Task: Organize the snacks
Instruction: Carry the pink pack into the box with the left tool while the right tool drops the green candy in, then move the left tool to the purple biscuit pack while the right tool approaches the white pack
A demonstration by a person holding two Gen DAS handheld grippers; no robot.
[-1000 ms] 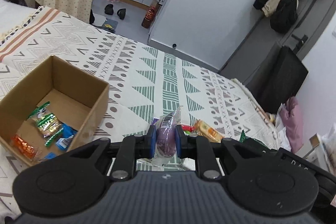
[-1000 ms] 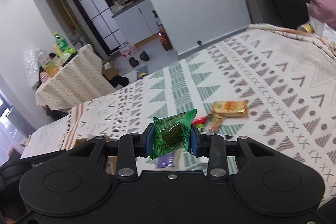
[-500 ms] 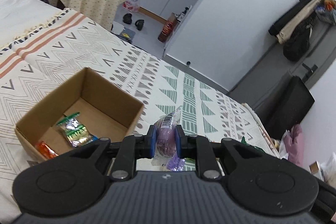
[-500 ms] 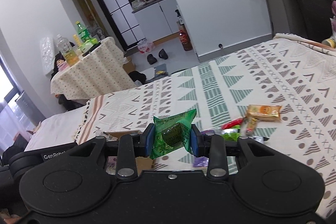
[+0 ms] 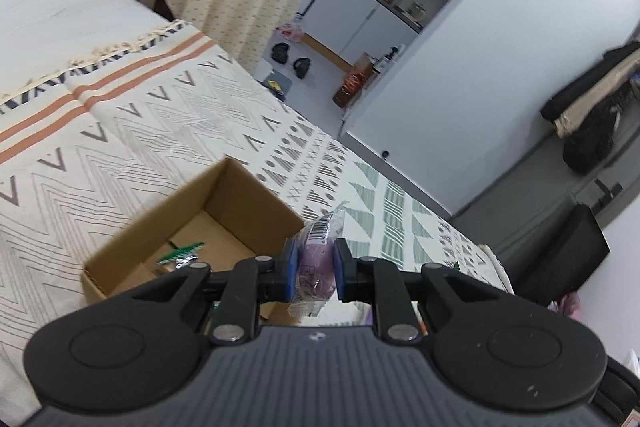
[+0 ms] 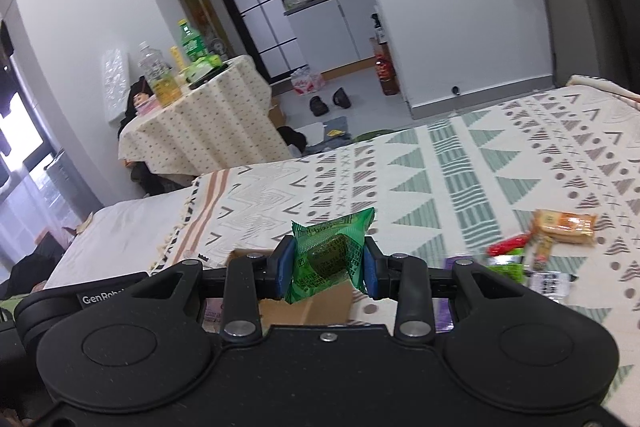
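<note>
My left gripper (image 5: 314, 267) is shut on a purple snack packet (image 5: 316, 263) with a barcode, held above the near right corner of an open cardboard box (image 5: 240, 187) on the patterned bedspread. A green-wrapped snack (image 5: 182, 253) lies inside the box. My right gripper (image 6: 328, 269) is shut on a green snack packet (image 6: 330, 257), and the box (image 6: 308, 307) shows just under and behind its fingers. To the right on the bedspread lie loose snacks: an orange packet (image 6: 564, 225), a red one (image 6: 508, 245) and a green one (image 6: 506, 263).
The patterned bedspread (image 5: 120, 147) covers the bed. Beyond the bed's far edge stand a cloth-covered table (image 6: 208, 131) with bottles, shoes (image 6: 330, 101) on the floor and a white wall (image 5: 480, 67). A black chair (image 5: 568, 255) stands at the right.
Both grippers have swung left towards the box, each still holding its packet. In the left view the box has shifted from the left side to just under the fingers.
</note>
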